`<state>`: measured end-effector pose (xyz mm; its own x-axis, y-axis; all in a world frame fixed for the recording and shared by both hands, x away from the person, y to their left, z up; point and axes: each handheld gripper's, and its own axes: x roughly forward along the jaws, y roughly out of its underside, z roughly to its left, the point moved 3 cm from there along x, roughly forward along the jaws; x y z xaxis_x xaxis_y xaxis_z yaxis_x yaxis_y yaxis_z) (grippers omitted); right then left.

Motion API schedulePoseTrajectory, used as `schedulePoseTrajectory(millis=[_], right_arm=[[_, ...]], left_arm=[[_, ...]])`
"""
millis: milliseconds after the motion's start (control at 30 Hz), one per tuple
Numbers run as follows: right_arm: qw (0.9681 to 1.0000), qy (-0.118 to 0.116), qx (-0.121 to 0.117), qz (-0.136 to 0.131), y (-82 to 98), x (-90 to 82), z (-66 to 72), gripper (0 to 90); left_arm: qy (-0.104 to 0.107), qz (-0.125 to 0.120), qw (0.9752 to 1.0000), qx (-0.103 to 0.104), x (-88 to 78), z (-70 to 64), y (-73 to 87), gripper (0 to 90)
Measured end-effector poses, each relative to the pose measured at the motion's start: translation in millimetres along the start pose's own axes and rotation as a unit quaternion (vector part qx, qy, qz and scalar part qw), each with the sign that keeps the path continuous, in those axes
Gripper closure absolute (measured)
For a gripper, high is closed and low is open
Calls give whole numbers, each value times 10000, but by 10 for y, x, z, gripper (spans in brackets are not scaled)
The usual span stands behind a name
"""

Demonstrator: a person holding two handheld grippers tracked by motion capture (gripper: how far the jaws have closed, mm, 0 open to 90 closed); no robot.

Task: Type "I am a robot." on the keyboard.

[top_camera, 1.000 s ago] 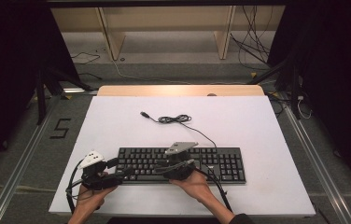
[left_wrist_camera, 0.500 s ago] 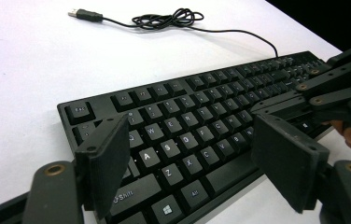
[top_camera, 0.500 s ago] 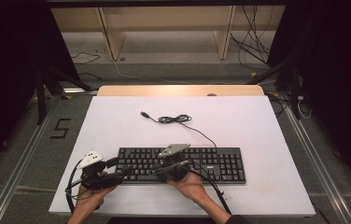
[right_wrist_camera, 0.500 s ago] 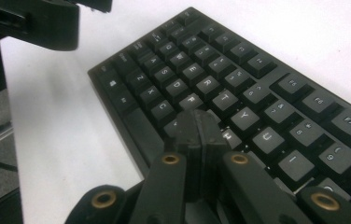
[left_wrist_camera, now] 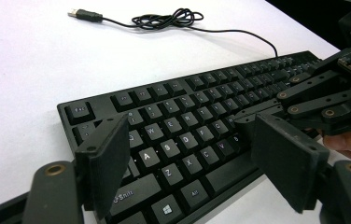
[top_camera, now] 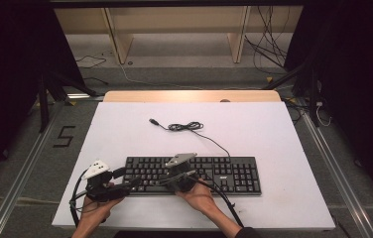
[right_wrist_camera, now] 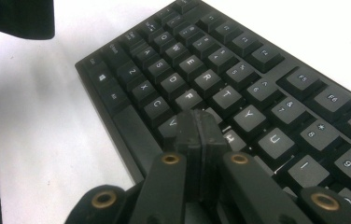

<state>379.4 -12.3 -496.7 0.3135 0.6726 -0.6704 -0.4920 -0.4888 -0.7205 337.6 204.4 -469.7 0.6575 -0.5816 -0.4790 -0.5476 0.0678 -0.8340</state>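
Note:
A black keyboard (top_camera: 224, 171) lies across the near middle of the white table (top_camera: 254, 129). My left gripper (top_camera: 131, 178) is at the keyboard's left end; in the left gripper view it (left_wrist_camera: 190, 135) stands open above the letter keys (left_wrist_camera: 173, 128), with nothing gripped. My right gripper (top_camera: 170, 177) is over the middle of the keyboard under its grey plate (top_camera: 180, 159). Its jaws are shut with nothing between them, and their tip (right_wrist_camera: 199, 119) is down among the keys near G and H. The left gripper view also has this shut gripper (left_wrist_camera: 246, 123).
The keyboard's cable runs back to a loose coil (top_camera: 184, 127) and a USB plug (top_camera: 153, 121) on the table behind it. White tabletop surrounds the keyboard; a wooden edge (top_camera: 189, 95) runs along the far side. Floor rails flank the table.
My right gripper has shifted slightly to the left over the keyboard. The left gripper and the keyboard have stayed in place.

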Motion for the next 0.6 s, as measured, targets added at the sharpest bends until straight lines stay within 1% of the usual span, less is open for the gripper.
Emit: schedulePoseTrajectory(millis=[367, 433, 467, 600], right_arm=[[10000, 42, -45, 49, 16, 26, 5, 900], [9999, 72, -48, 105, 31, 40, 9, 900], [9999, 83, -58, 55, 39, 47, 9, 900], [9998, 147, -82, 57, 40, 48, 22, 900]], left_arm=[[-2, -1, 10000, 4, -1, 0, -1, 276], [-1, -2, 10000, 14, -2, -3, -1, 276], [-2, 0, 10000, 18, -2, -3, -2, 276], [0, 2, 10000, 8, 3, -6, 2, 276]])
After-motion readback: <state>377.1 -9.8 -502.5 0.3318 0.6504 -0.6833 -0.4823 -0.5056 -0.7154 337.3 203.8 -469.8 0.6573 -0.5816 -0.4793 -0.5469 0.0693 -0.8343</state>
